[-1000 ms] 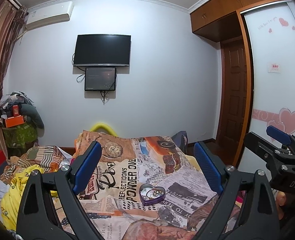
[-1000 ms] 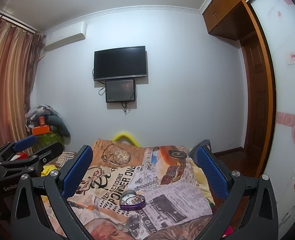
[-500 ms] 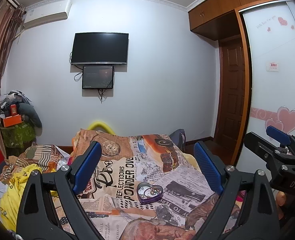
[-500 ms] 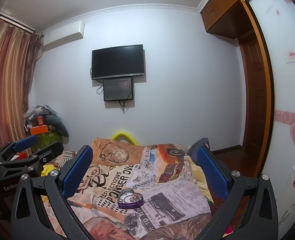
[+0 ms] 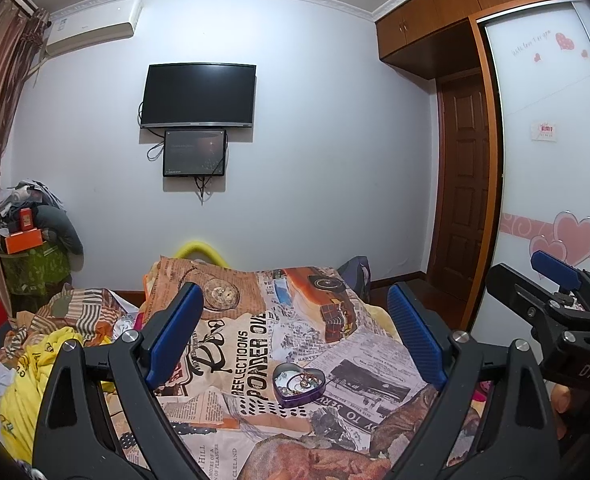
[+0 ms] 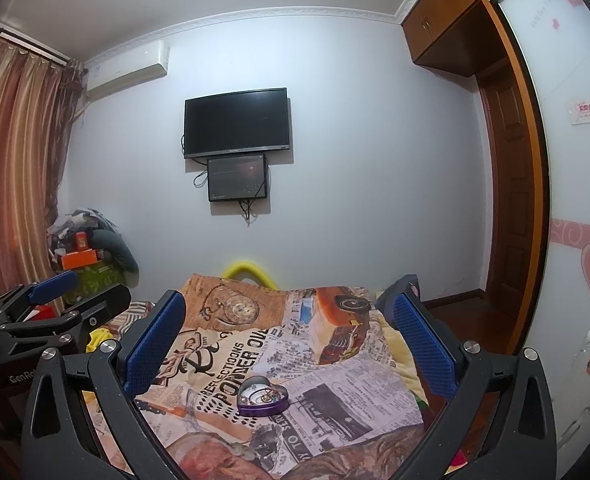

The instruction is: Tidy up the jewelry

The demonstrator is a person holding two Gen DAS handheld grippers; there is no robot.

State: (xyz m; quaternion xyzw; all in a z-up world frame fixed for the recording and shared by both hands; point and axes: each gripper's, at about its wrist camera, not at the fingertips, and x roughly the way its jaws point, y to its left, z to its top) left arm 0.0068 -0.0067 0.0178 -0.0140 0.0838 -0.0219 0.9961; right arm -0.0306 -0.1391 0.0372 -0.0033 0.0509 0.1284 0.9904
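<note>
A purple heart-shaped tin (image 5: 299, 385) with small jewelry pieces inside lies open on the newspaper-print bedspread (image 5: 255, 340); it also shows in the right wrist view (image 6: 262, 396). My left gripper (image 5: 295, 336) is open and empty, held above and before the tin. My right gripper (image 6: 287, 344) is open and empty too, at about the same distance from the tin. Each gripper shows at the edge of the other's view: the right one (image 5: 551, 300) and the left one (image 6: 51, 308).
Crumpled yellow and striped clothes (image 5: 43, 352) lie left of the bedspread. A cluttered pile with an orange box (image 5: 23, 240) stands by the curtain. A wall TV (image 5: 198, 96), a wooden door (image 5: 463, 216) and a sliding wardrobe (image 5: 555, 160) lie beyond.
Both views have tilted slightly, so the tin has drifted a little left and down in the frame. Both grippers stay open and empty.
</note>
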